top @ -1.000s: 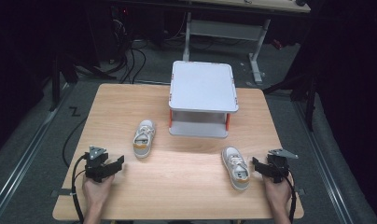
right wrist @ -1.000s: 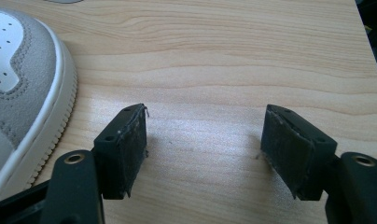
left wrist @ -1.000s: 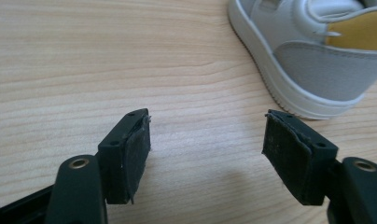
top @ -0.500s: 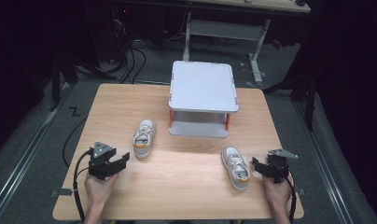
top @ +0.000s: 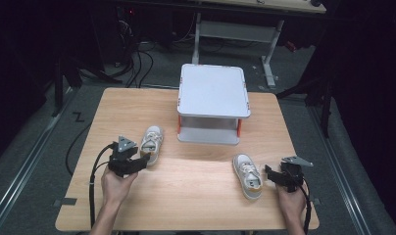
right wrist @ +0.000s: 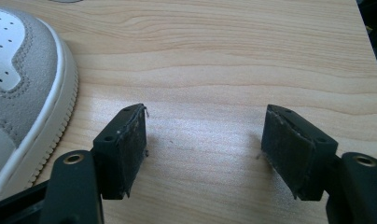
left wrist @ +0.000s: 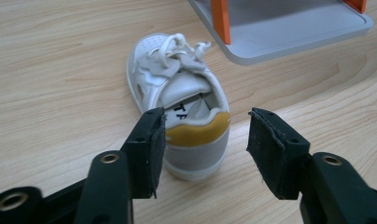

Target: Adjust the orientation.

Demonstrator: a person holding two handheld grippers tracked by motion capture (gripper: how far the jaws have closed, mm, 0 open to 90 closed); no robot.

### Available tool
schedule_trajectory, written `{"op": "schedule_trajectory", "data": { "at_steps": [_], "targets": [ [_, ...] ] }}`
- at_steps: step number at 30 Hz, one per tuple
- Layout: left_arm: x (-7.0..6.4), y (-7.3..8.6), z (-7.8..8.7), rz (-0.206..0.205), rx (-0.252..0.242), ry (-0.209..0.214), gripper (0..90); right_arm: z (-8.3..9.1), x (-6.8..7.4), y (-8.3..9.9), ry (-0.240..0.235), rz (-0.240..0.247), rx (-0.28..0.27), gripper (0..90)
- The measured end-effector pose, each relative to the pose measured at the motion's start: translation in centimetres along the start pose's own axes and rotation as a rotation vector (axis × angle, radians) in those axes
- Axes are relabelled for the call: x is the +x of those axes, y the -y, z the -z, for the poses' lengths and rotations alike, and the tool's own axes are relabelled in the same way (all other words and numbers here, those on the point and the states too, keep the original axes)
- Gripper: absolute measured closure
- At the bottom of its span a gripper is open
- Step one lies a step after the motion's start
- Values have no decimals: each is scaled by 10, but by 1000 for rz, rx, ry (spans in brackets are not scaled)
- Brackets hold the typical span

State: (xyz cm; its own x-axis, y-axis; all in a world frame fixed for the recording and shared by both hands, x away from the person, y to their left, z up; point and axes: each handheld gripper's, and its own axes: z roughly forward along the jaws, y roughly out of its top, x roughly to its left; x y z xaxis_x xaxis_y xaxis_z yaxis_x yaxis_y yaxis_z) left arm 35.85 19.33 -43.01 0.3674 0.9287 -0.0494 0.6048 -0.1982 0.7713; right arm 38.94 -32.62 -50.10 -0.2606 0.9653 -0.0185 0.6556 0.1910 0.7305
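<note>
Two small white and grey shoes lie on the wooden table [top: 196,196]. The left shoe [top: 151,143] [left wrist: 182,105] has a yellow heel tab, which faces my left gripper [top: 143,160] [left wrist: 205,144]. That gripper is open, its jaws just behind the heel and apart from it. The right shoe [top: 248,175] [right wrist: 23,79] lies near the front right. My right gripper [top: 270,175] [right wrist: 205,149] is open just to the right of it, with bare table between its jaws.
A white two-level stand [top: 213,102] with orange posts sits at the table's back middle, close behind the left shoe. Beyond the table are dark floor, cables and a desk frame [top: 235,29].
My left gripper has moved right and forward, from the table's left front up to the left shoe's heel. The right gripper and both shoes have stayed put.
</note>
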Motion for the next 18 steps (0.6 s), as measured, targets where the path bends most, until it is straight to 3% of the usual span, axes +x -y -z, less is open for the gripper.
{"op": "schedule_trajectory", "data": {
  "at_steps": [7,15,18],
  "targets": [
    [-9,-17,-19,-46,58,26,517,0,0,0,-1,1,0,304],
    [-12,-19,-44,-56,117,16,560,0,0,0,-2,1,0,303],
    [-13,-20,-46,-60,119,12,580,0,0,0,-2,0,2,302]
  ]
}}
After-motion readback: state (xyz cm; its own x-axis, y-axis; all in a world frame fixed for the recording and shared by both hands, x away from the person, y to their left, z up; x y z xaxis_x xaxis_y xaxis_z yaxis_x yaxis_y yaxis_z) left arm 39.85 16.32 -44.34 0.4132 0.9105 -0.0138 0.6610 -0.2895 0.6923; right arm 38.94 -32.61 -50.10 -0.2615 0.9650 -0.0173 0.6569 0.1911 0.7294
